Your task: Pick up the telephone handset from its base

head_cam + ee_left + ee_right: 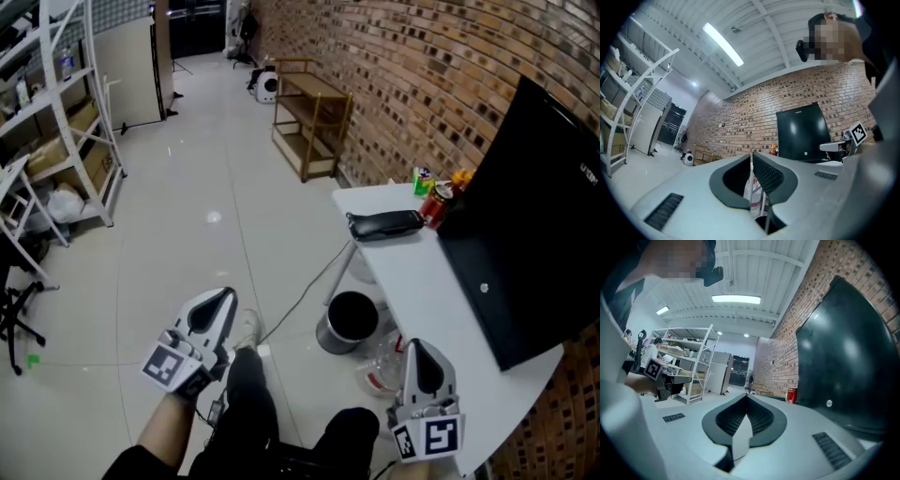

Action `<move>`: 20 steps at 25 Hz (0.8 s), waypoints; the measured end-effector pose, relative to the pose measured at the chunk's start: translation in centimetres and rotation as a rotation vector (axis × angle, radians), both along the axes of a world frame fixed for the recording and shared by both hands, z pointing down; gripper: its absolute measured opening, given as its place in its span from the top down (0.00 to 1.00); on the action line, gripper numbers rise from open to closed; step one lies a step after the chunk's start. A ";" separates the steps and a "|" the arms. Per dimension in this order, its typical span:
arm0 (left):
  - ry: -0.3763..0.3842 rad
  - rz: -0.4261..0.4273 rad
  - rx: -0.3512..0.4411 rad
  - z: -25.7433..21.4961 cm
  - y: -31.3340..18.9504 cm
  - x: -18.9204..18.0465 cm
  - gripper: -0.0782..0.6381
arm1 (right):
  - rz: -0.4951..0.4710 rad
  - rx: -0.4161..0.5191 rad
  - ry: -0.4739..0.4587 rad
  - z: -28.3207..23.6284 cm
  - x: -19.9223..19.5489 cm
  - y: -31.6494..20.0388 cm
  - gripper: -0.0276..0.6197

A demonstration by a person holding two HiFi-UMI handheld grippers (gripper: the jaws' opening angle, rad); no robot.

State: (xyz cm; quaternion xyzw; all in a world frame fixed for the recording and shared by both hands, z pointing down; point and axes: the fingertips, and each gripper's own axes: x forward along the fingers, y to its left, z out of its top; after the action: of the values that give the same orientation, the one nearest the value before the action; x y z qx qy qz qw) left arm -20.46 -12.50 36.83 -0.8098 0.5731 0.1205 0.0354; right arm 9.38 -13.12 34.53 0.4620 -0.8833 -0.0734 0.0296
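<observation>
The black telephone (384, 224), handset lying on its base, sits at the far end of a white table (422, 281). My left gripper (225, 296) is held over the floor, left of the table and well short of the phone; its jaws are shut with nothing between them (752, 156). My right gripper (416, 347) hovers over the table's near end, also far from the phone. Its jaws meet at the tips and hold nothing (746, 398). Neither gripper view shows the phone.
A large black monitor (525, 216) stands along the table's right side by the brick wall. A green can (422, 180) and a red can (436, 202) stand behind the phone. A black bin (352, 319) sits under the table. A wooden shelf (314, 112) and a white rack (66, 112) stand farther off.
</observation>
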 end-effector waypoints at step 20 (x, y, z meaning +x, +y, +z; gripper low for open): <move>-0.028 0.169 0.039 -3.6 -11.8 3.5 0.86 | 0.134 0.000 -0.067 -2.0 1.8 -7.8 0.94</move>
State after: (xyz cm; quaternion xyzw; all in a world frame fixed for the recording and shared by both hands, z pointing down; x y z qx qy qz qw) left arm -16.93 -24.28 33.22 -0.8561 0.4996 0.1228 0.0490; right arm 11.13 -20.95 32.52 0.5224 -0.8509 -0.0557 0.0048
